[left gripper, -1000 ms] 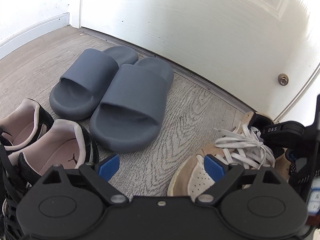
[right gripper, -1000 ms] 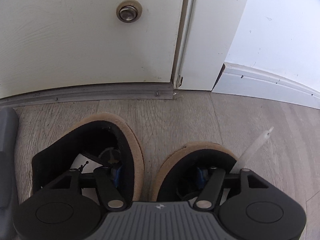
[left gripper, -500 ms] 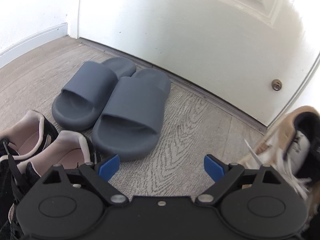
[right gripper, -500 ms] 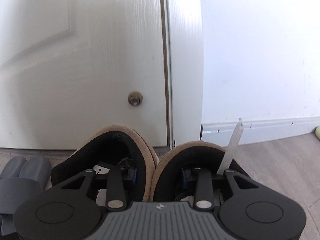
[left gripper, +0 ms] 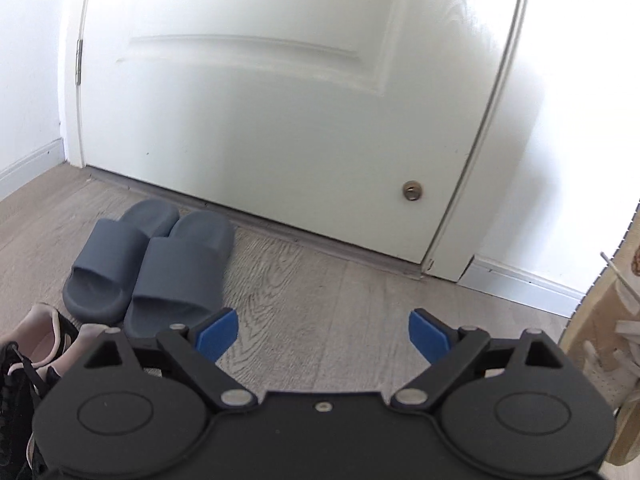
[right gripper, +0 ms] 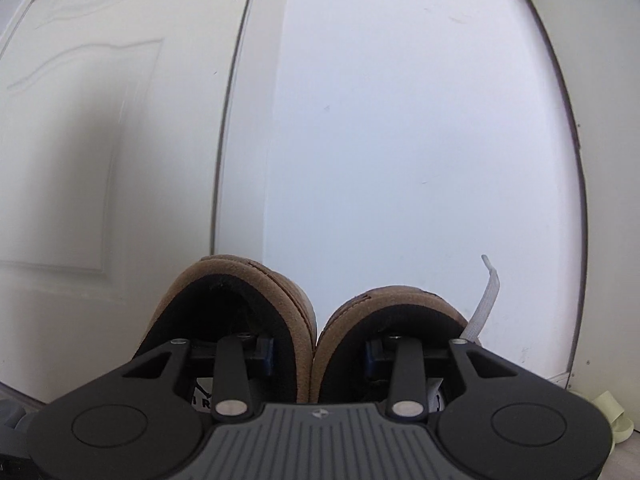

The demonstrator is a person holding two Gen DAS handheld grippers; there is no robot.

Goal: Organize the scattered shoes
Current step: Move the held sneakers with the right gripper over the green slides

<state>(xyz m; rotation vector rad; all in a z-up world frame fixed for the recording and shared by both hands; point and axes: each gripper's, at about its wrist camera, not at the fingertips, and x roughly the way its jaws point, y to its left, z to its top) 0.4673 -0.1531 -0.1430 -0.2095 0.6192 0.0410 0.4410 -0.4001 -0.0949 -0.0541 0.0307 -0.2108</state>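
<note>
Left gripper (left gripper: 323, 335) with blue pads (left gripper: 218, 338) apart and widening, nothing between them. Ahead of it, a bare stretch of grey wood-grain floor (left gripper: 320, 280) up to the metal threshold of the white panelled door (left gripper: 280, 120). To its front left, a pair of slate-blue foam slides (left gripper: 148, 272) side by side, toes just short of the threshold. At its near left, black sneakers with pink lining (left gripper: 36, 344), cut off by the frame edge and partly hidden behind the gripper body. At its far right, a tan suede side and white laces (left gripper: 616, 336) of a raised shoe, only a sliver shown.

Right gripper (right gripper: 318, 354) clamped on the two adjoining inner collars of a pair of tan suede sneakers with black lining (right gripper: 256, 292), one finger inside each shoe, held up before the white wall (right gripper: 400, 140) and door frame. Fingertips sunk in the dark openings, contact itself hard to make out. White lace tip (right gripper: 486, 292) sticking up at the right. Floor almost wholly hidden below the gripper body.
</note>
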